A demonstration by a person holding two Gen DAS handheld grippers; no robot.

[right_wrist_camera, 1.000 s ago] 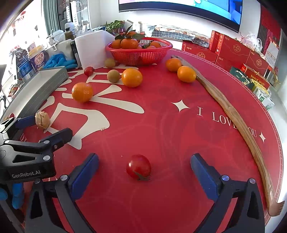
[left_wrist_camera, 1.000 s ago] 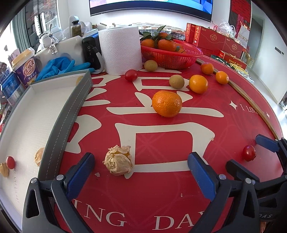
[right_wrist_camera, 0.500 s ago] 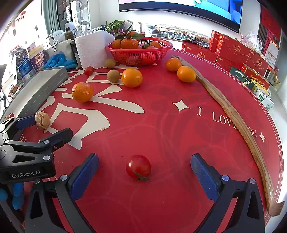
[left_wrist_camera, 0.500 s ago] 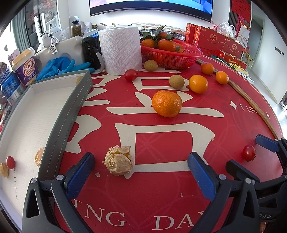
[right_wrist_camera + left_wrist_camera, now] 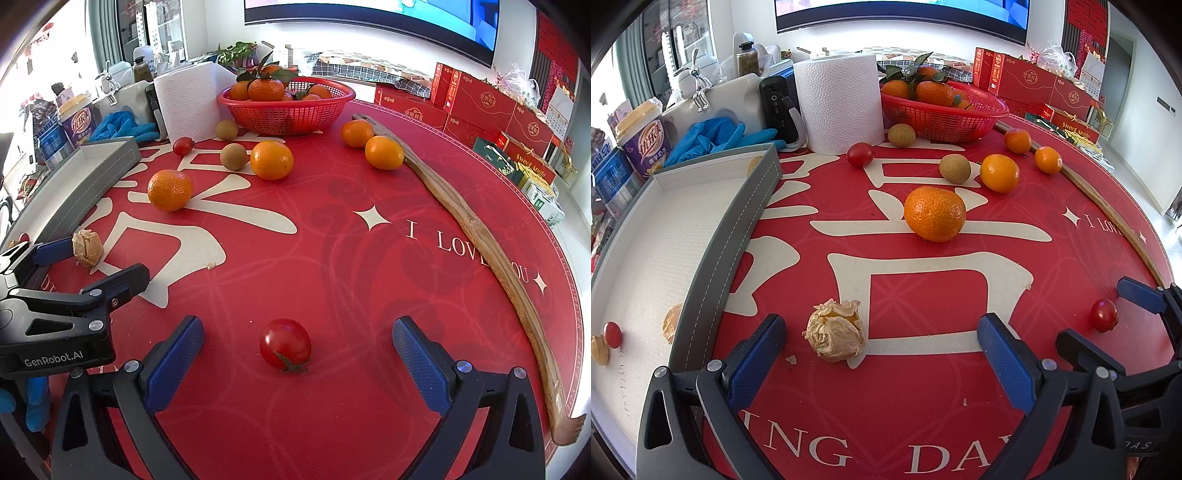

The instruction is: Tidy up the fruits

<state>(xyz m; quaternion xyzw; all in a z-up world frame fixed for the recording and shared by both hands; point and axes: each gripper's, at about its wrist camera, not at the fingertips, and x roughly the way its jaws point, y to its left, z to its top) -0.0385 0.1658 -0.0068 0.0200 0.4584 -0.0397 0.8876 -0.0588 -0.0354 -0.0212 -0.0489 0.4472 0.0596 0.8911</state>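
My left gripper [image 5: 882, 350] is open, with a papery husked golden berry [image 5: 834, 334] lying on the red mat between its fingers. My right gripper [image 5: 297, 349] is open, with a cherry tomato [image 5: 284, 344] on the mat between its fingers; that tomato also shows in the left wrist view [image 5: 1103, 315]. A grey tray [image 5: 646, 236] to the left holds a cherry tomato [image 5: 612, 334] and husked berries. Loose on the mat are a mandarin [image 5: 934, 213], oranges [image 5: 999, 173], two brown longans [image 5: 955, 168] and another cherry tomato [image 5: 860, 154]. A red basket [image 5: 942, 110] holds mandarins.
A paper towel roll [image 5: 840, 101], blue gloves [image 5: 716, 138], a cup [image 5: 644, 138] and a black speaker stand behind the tray. A long curved wooden stick [image 5: 476, 236] lies along the mat's right edge. Red gift boxes [image 5: 480, 103] stand beyond the table.
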